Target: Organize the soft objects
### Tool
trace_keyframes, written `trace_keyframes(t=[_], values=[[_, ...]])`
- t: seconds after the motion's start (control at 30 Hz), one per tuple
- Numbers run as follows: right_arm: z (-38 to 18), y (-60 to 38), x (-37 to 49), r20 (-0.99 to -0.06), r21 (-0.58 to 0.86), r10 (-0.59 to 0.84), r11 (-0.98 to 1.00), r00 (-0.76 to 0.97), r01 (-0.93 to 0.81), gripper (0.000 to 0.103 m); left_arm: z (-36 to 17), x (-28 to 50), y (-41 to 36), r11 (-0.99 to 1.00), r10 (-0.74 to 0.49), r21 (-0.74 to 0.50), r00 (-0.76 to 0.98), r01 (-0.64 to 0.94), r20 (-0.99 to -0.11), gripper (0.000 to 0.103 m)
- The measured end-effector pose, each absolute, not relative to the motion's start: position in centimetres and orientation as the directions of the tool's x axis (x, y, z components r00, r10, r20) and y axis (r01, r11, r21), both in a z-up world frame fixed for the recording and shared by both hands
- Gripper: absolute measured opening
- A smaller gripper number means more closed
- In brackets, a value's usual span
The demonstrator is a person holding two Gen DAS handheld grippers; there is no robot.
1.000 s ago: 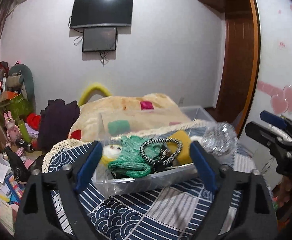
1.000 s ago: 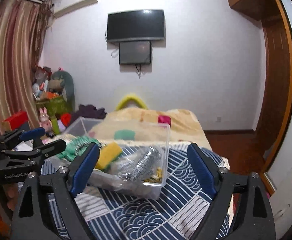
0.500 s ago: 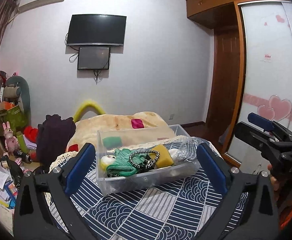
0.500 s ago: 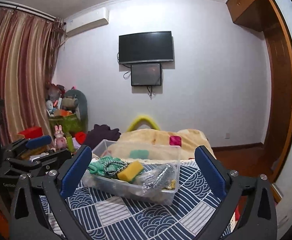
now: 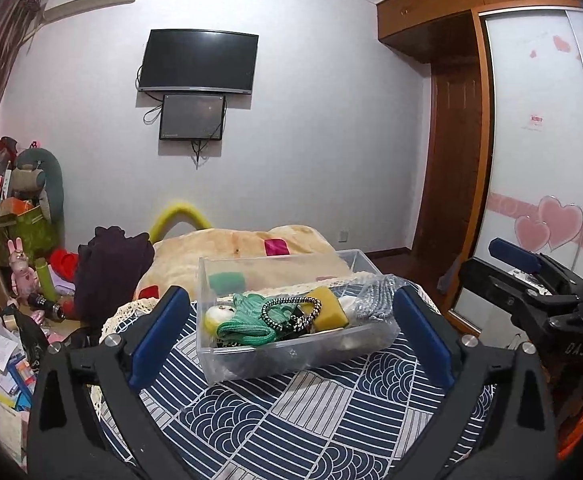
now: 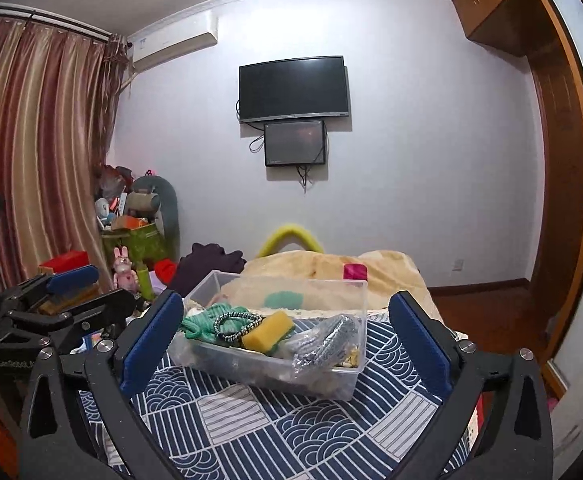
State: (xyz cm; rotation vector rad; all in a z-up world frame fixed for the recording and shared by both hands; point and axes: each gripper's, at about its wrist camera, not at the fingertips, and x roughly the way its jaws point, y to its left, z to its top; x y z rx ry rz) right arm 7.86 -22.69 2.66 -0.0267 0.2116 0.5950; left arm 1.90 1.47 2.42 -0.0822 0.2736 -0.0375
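Observation:
A clear plastic bin (image 5: 291,354) stands on a blue patterned cloth (image 5: 291,420). It holds a green knitted item (image 5: 247,316), a black-and-white cord loop (image 5: 291,310), a yellow sponge (image 5: 325,306) and a grey mesh item in a clear bag (image 5: 375,298). The bin (image 6: 271,372) and sponge (image 6: 267,330) also show in the right wrist view. My left gripper (image 5: 291,336) is open and empty, back from the bin. My right gripper (image 6: 287,332) is open and empty too. Each gripper shows at the side of the other's view.
A bed with a beige blanket (image 5: 251,248) lies behind the bin. Dark clothes (image 5: 111,264) and cluttered toys and papers (image 5: 7,320) fill the left side. A wardrobe with sliding doors (image 5: 539,184) stands on the right. A TV (image 6: 293,88) hangs on the far wall.
Both grippers have pulled back and up from the bin, so it looks smaller and farther. Both stay open and empty.

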Motion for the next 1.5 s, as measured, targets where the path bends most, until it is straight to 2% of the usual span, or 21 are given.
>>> trace_keyframes(t=[1.5], values=[[2.67,-22.35,6.98,-0.209,0.036,0.56,0.824,0.802,-0.565,0.103,2.16,1.98,1.54,0.995,-0.061,-0.092,0.961,0.037,-0.269,0.103]])
